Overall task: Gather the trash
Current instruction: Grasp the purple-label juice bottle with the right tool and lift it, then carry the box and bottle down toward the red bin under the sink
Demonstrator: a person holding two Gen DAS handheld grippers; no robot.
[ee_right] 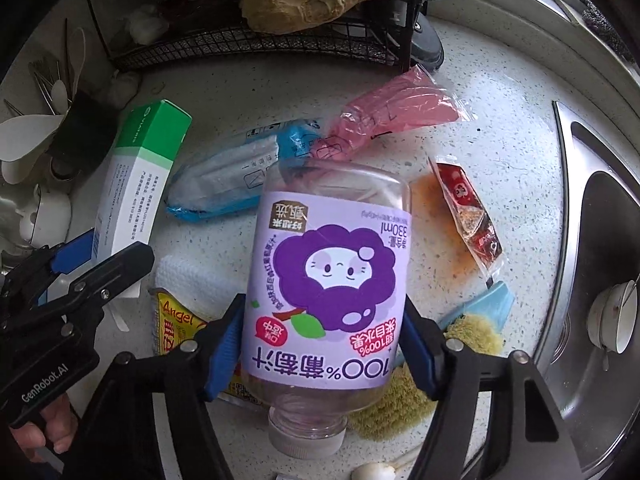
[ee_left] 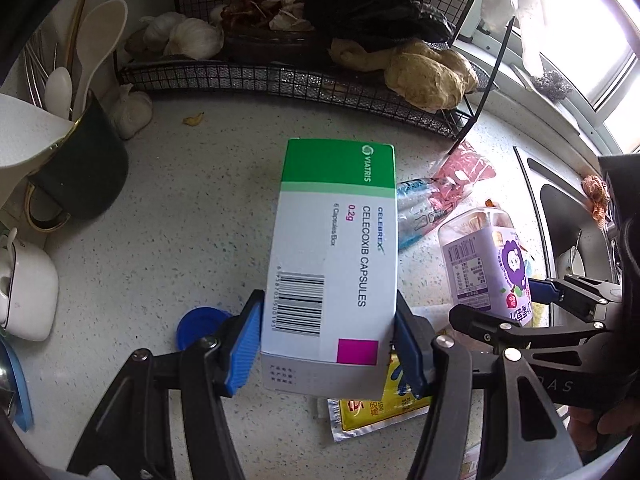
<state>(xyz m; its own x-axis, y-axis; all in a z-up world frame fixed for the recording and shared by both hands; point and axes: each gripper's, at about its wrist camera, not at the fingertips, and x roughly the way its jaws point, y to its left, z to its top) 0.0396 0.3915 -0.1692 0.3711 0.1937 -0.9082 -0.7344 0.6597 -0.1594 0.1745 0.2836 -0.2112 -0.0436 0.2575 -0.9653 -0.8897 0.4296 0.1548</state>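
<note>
We have the juice bottle (ee_right: 326, 280) between the blue pads of the right gripper (ee_right: 320, 354), its long axis running straight away from us, cap (ee_right: 306, 434) nearest the wrist and base pointing far. The pads sit against both sides of the label, so we read the bottle as gripped across its width. The left gripper (ee_left: 328, 344) is clenched on the medicine box (ee_left: 334, 256), which also points its length away from us, green end far.

Both tools are loaded, so we judge the next move to be a lift and carry to wherever the trash goes; no bin shows in either view.

Around the bottle lie more scraps on the counter (ee_right: 500, 152): a blue wrapper (ee_right: 224, 192) just beyond on the left, a pink wrapper (ee_right: 400, 108) further off, a red sachet (ee_right: 470, 216) to the right in an orange smear, and a yellow packet (ee_right: 174, 326) near left under the tool.

The two grippers stand close side by side, so we would raise them without swinging inward. The wire rack (ee_right: 248, 46) bounds the far side, the sink (ee_right: 600, 240) the right; upward is clear.
</note>
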